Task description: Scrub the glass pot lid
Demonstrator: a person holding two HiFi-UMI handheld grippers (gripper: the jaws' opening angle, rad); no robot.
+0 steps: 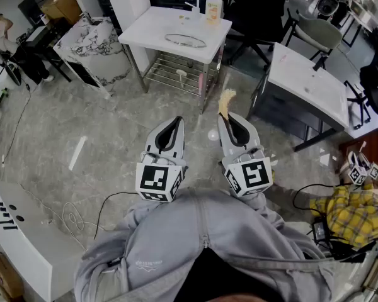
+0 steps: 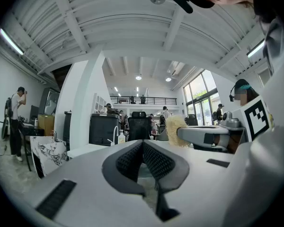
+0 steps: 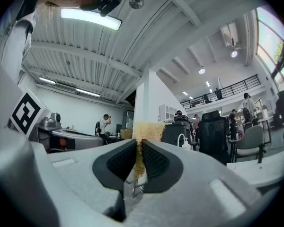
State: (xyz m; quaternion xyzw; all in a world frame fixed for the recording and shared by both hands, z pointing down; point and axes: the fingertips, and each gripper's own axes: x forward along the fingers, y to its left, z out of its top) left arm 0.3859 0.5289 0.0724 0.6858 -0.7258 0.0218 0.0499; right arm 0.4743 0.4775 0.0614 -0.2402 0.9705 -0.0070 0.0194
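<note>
The glass pot lid (image 1: pixel 184 41) lies flat on a small white table (image 1: pixel 151 27) far ahead, with a soap bottle (image 1: pixel 213 8) at the table's back edge. Both grippers are held close to the person's body, well short of the table. My right gripper (image 1: pixel 225 115) is shut on a yellow scrub sponge (image 1: pixel 227 100) that sticks out past its tips; in the right gripper view the sponge (image 3: pixel 146 130) is pinched between the pads of the gripper (image 3: pixel 137 145). My left gripper (image 1: pixel 174 123) is shut with nothing in it (image 2: pixel 142 144). The sponge (image 2: pixel 173 129) shows beside it.
A wire shelf (image 1: pixel 176 71) sits under the white table. A marble-patterned stand (image 1: pixel 94 39) is to its left, a grey desk (image 1: pixel 309 83) and chairs to its right. Cables (image 1: pixel 69 216) lie on the floor at left. A person (image 1: pixel 6 43) stands far left.
</note>
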